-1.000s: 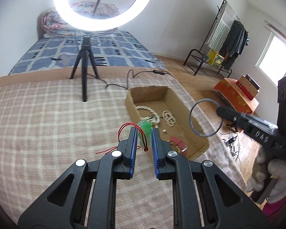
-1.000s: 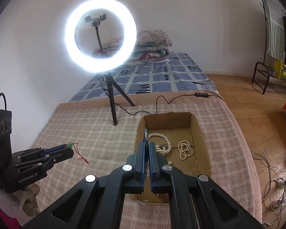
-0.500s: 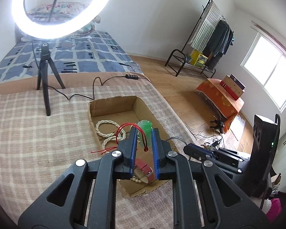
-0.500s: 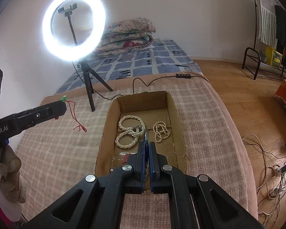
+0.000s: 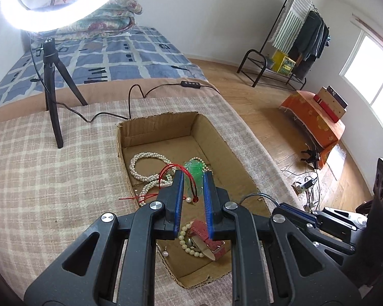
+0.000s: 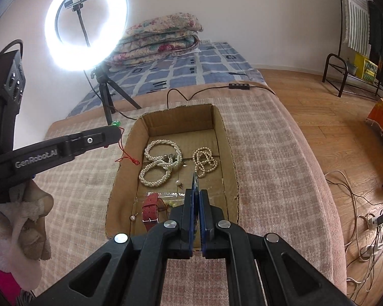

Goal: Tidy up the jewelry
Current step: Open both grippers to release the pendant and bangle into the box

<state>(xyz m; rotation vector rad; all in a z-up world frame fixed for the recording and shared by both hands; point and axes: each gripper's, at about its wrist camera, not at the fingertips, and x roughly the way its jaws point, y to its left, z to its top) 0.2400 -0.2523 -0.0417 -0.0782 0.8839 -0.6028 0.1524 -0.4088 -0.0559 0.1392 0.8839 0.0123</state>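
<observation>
My left claw (image 5: 193, 183) pinches the green pendant (image 5: 195, 172) on its red cord above the cardboard box (image 5: 155, 127); I should lower inside before releasing. My right claw (image 6: 196, 196), pressed together on a thin dark ring (image 6: 195, 178), hangs over the box too.

Plaid-covered bed (image 5: 51, 178) bearing cardboard box (image 5: 232, 153), tripod (image 5: 52, 97), cable (image 5: 140, 90).

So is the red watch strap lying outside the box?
No, the strap lies inside the box, at its near end.
</observation>
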